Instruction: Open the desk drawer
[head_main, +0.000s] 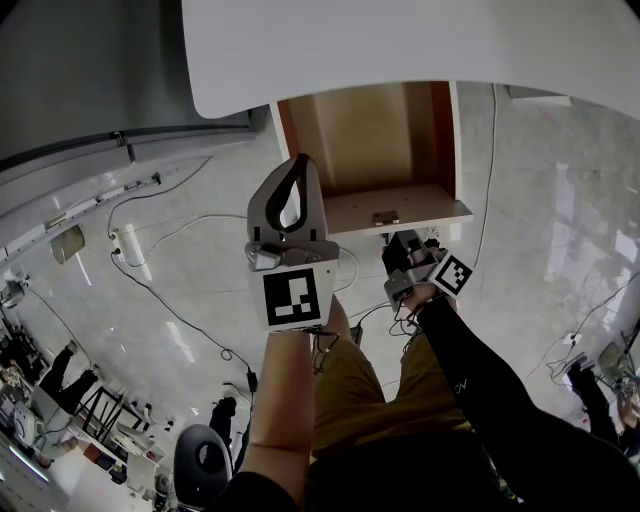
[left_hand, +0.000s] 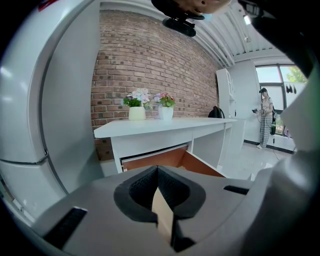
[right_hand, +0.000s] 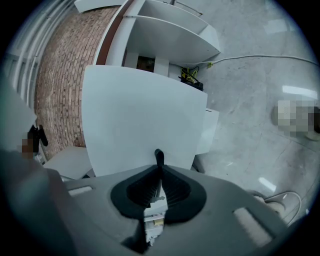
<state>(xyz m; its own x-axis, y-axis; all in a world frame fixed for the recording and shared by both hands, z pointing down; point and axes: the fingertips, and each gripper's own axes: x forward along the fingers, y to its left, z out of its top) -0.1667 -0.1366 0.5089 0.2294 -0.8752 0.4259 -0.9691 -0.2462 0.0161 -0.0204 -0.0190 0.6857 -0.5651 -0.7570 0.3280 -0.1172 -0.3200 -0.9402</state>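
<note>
Pale, glossy floor (head_main: 180, 290) lies all round the white desk (head_main: 400, 50), and from under the desk's top the drawer (head_main: 360, 140) stands pulled well out, its brown wooden inside bare and its white front (head_main: 420, 210) nearest the person. A small handle (head_main: 385, 217) sits on that front. The right gripper (head_main: 397, 240) is low and just beside it, jaws closed together. In the right gripper view the dark handle stands right at the tips against the white front (whether the tips actually pinch it, I cannot tell). The left gripper (head_main: 299, 162) is held up higher, to the left of the drawer and apart from it, its jaws also closed tip to tip with nothing between them. A bare forearm (head_main: 280, 400) carries the left gripper and a black sleeve (head_main: 480, 370) the right one. Thin cables (head_main: 160, 290) trail across the floor to the left. Seen from the left gripper view, the desk backs onto a red brick wall (left_hand: 150, 65), and two pots of flowers (left_hand: 136, 113) stand on its top near the wall.
</note>
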